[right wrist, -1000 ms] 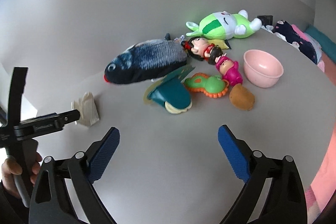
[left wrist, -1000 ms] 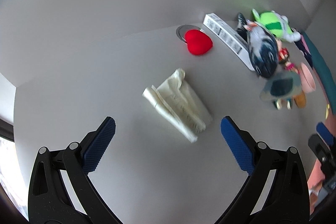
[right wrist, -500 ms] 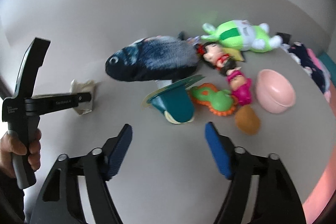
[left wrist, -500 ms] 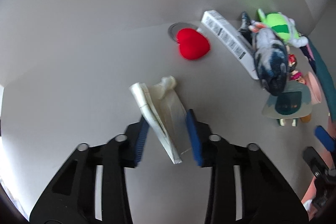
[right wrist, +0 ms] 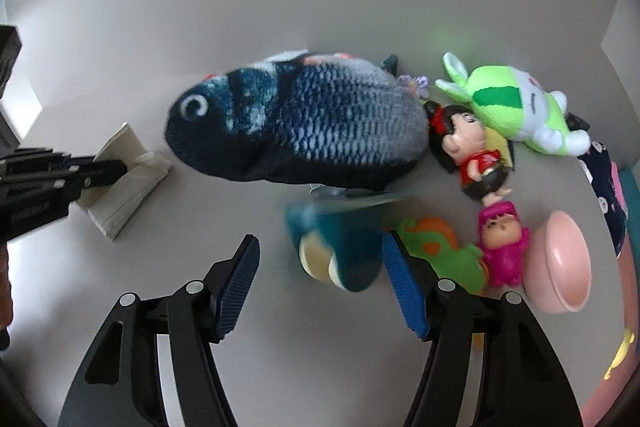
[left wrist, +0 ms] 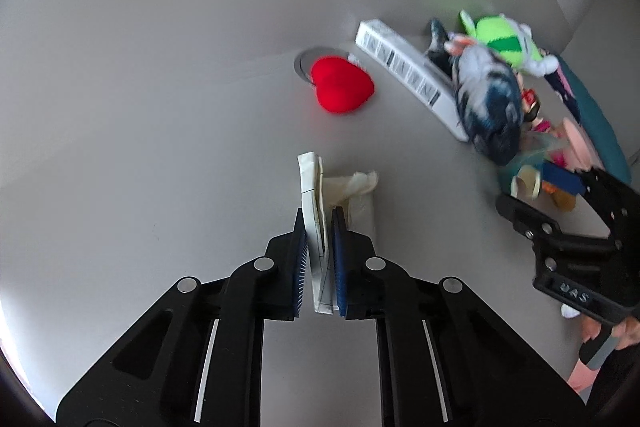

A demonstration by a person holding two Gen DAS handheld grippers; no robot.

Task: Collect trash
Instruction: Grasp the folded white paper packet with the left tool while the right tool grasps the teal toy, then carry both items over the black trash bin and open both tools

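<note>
Across the grey tabletop (left wrist: 160,155), ahead of both pairs of fingers, toys crowd the far side. Largest is the dark blue plush fish (right wrist: 296,123), lying just beyond the right gripper (right wrist: 320,279); it looms over the spot those fingers are heading for and leaves little room. Next come a green and white plush (right wrist: 508,107), a long white box (left wrist: 408,79) and a red heart cushion (left wrist: 340,89), the last well ahead of the left gripper (left wrist: 319,259). A pink bowl (right wrist: 560,263), two small dolls and a green rubber toy (right wrist: 444,255) sit just right of the right fingers. Those fingers are spread wide, straddling a blurred teal cup-like piece (right wrist: 340,251), probably the next trash item. Smallest, the crumpled cream paper wrapper (left wrist: 316,195) is clenched edge-on between the left fingers, likely so it lifts cleanly.
</note>
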